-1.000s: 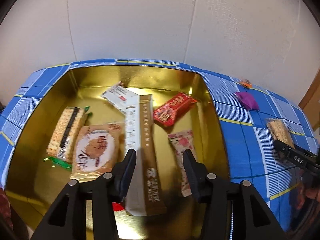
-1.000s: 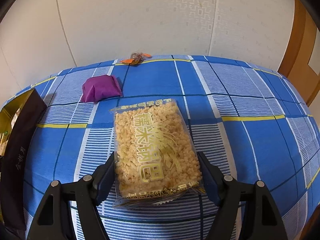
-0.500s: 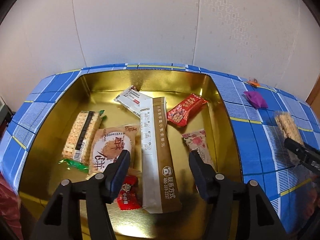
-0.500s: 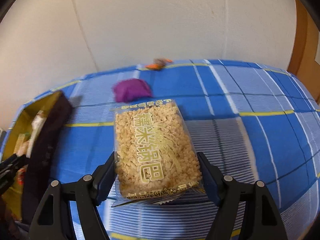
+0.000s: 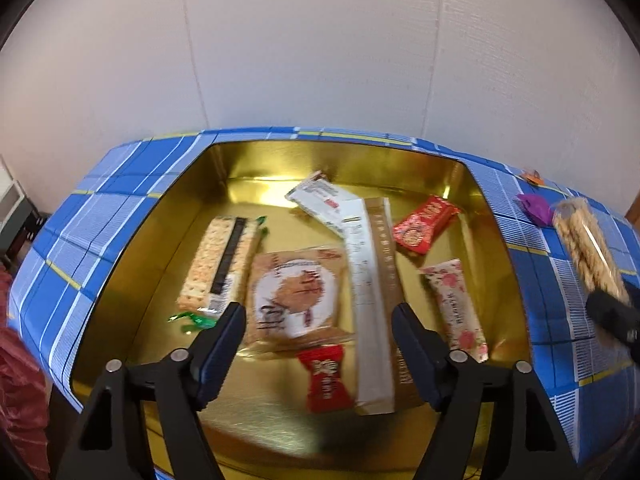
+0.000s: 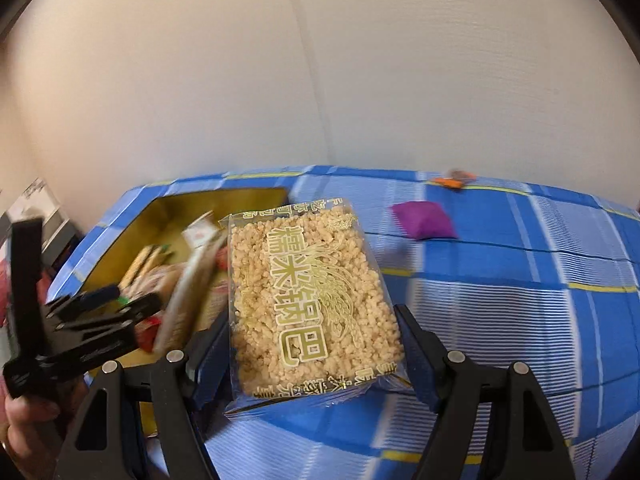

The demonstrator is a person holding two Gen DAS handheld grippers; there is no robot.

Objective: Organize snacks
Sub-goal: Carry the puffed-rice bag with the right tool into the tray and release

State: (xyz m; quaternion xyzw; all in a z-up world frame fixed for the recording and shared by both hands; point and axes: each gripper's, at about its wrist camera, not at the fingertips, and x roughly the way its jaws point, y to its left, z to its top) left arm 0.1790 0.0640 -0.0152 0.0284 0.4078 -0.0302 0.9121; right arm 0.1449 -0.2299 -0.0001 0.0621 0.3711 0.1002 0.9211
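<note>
The right tool (image 6: 316, 344) is gripping a puffed-rice packet (image 6: 308, 292) beside the gold tin (image 5: 340, 152), apparently bound for it; the left tool (image 5: 318, 332) is hovering wide open, empty, over the tin.

The surface (image 6: 500, 280) is covered by a blue plaid cloth (image 5: 532, 264). A gold tin (image 5: 132, 248) is set on its left part. A purple packet (image 6: 424, 222) is seen to the right of the tin, and a small orange wrapper (image 6: 454, 180) is found near the far edge, by the wall.
</note>
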